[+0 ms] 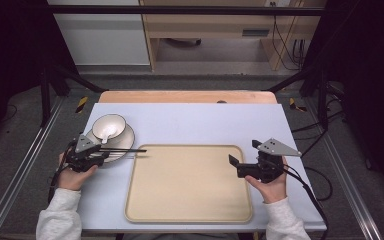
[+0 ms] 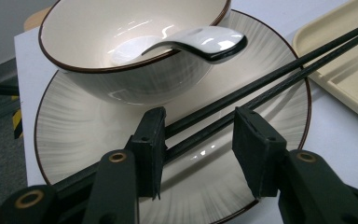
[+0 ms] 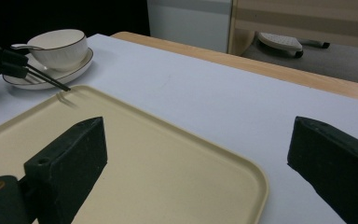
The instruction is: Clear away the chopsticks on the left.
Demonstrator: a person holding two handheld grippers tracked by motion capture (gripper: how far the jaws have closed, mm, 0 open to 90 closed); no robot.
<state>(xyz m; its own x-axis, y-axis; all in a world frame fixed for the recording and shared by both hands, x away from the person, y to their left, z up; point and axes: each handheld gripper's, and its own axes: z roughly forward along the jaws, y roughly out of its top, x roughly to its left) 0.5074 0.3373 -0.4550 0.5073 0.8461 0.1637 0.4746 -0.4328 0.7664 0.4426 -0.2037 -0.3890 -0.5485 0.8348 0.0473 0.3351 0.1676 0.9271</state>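
- Left gripper [image 2: 198, 140]: jaws narrowed around a pair of black chopsticks [image 2: 279, 77], one stick touching the left jaw; firm grip cannot be told.
- Chopsticks lie across the plate [image 2: 74, 135], tips over the edge of the beige tray [image 1: 187, 200].
- Bowl [image 2: 121, 51] sits on the plate, white spoon [image 2: 200, 42] inside.
- Right gripper [image 1: 240, 159]: jaws wide, empty, above the tray's right side.

black chopsticks [image 2: 279, 77], beige tray [image 1: 190, 210], white bowl [image 2: 98, 65]
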